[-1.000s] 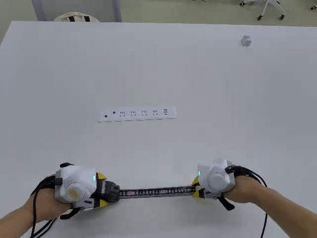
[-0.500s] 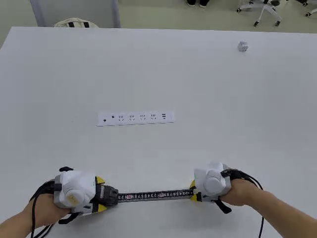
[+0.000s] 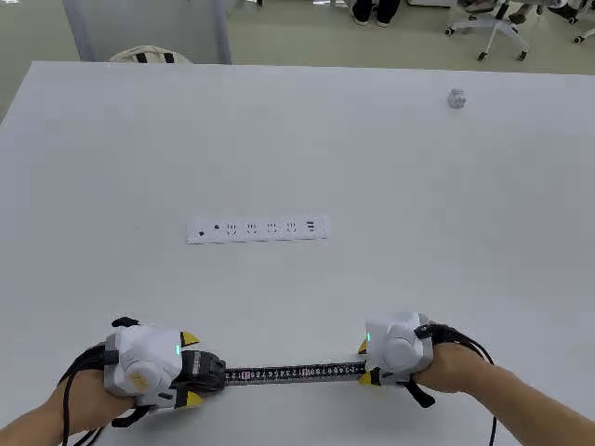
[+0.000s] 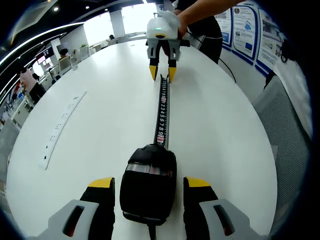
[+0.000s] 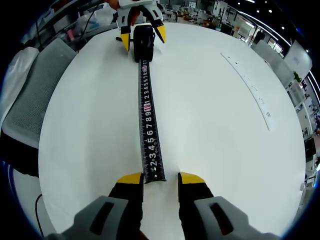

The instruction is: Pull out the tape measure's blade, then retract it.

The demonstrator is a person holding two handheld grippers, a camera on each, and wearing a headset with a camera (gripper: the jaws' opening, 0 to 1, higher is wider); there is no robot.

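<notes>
White table (image 3: 390, 186) stretches away from the person, who holds a two-jaw gripper in each hand at its near edge.

At the near left, the left gripper (image 3: 191, 370) holds the tape measure (image 3: 206, 369). Its yellow-tipped jaws are closed in on either side of the black case. In the left gripper view the tape measure (image 4: 149, 187) sits squarely between the left gripper (image 4: 150, 182) jaws, with only thin dark lines at its sides.

Pulled out from the case, the blade (image 3: 296, 373) lies flat on the table and runs right to the right gripper (image 3: 364, 362). It is dark with pale numbers and some red marks. In the right gripper view the blade (image 5: 147, 120) ends between the right gripper (image 5: 161, 179) jaws, which stand a little wider apart than the blade. The blade's end lies against one jaw, and a strip of bare table shows beside the other. At the far end of that view, the left gripper (image 5: 143, 37) holds the tape measure (image 5: 144, 42).

Farther out, near the middle of the table, lies a white power strip (image 3: 257, 229), parallel to the blade and well apart from it. A small white object (image 3: 456, 98) sits at the far right.
</notes>
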